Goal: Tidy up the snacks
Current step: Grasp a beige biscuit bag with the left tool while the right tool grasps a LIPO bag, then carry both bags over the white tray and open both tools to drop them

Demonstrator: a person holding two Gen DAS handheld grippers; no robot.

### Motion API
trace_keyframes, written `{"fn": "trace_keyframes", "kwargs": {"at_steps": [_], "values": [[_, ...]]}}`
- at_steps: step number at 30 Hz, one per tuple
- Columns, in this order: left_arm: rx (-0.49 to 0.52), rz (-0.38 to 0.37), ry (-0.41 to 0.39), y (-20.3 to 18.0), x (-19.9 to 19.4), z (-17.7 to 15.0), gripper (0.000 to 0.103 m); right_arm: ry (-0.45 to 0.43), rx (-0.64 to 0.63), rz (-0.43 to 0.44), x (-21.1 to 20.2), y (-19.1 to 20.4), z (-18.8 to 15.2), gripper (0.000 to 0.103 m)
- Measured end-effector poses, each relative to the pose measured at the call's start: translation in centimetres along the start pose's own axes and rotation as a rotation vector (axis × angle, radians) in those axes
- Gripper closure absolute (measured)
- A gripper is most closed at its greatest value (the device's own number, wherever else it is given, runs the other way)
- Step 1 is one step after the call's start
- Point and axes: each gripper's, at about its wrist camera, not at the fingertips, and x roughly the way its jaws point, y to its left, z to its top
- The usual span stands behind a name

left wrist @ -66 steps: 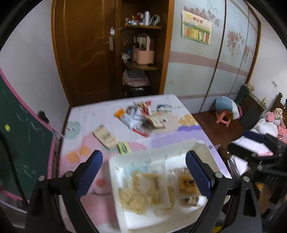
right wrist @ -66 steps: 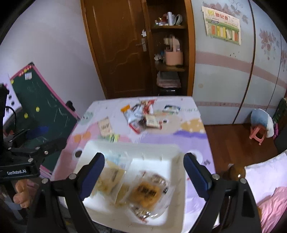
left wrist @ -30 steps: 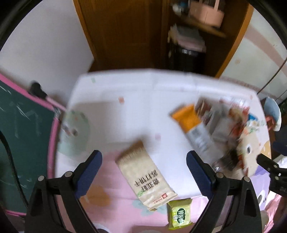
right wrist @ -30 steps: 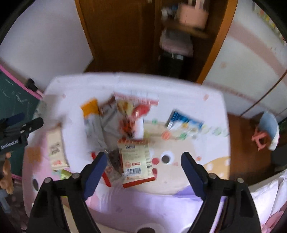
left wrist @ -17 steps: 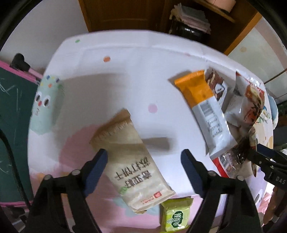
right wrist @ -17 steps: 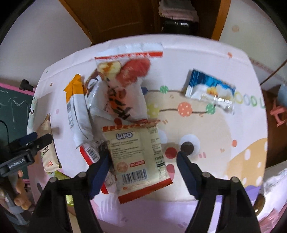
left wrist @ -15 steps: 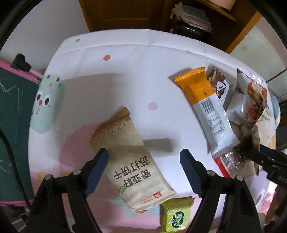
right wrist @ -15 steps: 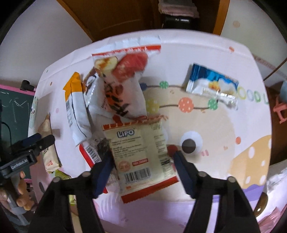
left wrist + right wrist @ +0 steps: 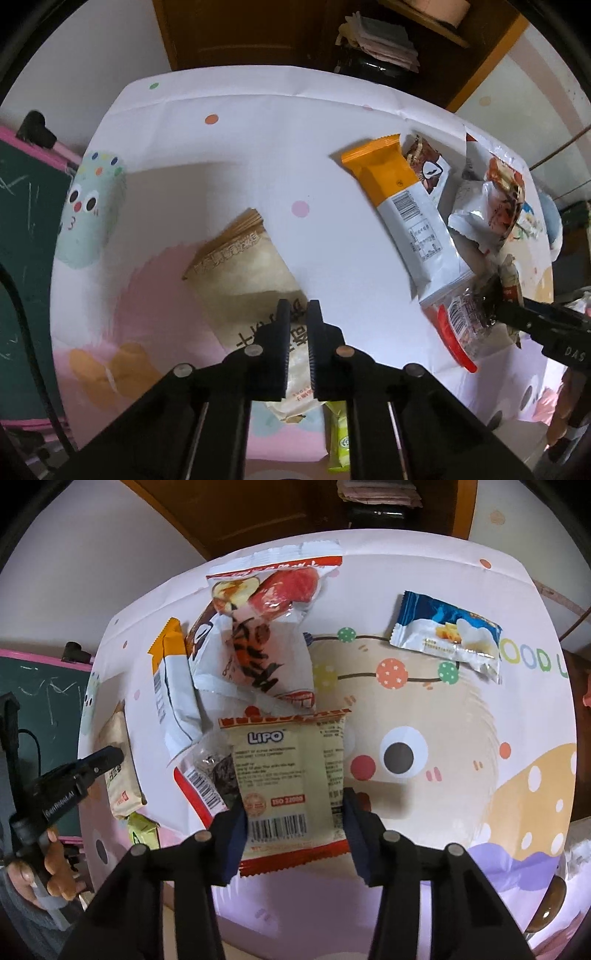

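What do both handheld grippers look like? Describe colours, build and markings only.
The left gripper is all black: jointed linkage bars with silver rivets, ribbed inner finger faces, and white "GenRobot.AI" lettering on its side. A black cable runs beside it. The right gripper has the same black bars and rivets, dark blue finger pads, and white "DAS" lettering. A bare hand shows.

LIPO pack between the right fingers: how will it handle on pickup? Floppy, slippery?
The LIPO pack looks like a flat, glossy film pouch, so probably light and somewhat slippery. The right gripper straddles its lower edges with its jaws apart; squeezed edgewise, it may buckle rather than stay flat. Its upper end overlaps the red-and-white snack bag, which might shift when it lifts.
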Motion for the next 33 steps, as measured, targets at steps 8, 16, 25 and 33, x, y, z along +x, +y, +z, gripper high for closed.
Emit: {"fn": "trace_keyframes", "kwargs": {"at_steps": [8,16,25,33], "values": [[-0.095,-0.096,0.019,1.4,0.1,0.6,0.062,0.014,-0.025,-0.014,0.1,0.4,0.0,0.057],[-0.076,0.100,0.004,-0.7,0.9,1.0,0.010,0.018,-0.056,-0.026,0.4,1.3,-0.3,0.057],[-0.182,0.149,0.110,0.4,3.1,1.7,0.008,0.023,-0.041,-0.014,0.9,1.7,0.0,0.057],[-0.040,0.109,0.060,-2.6,1.5,1.4,0.049,-0.003,-0.039,0.004,-0.1,1.7,-1.0,0.058]]}}
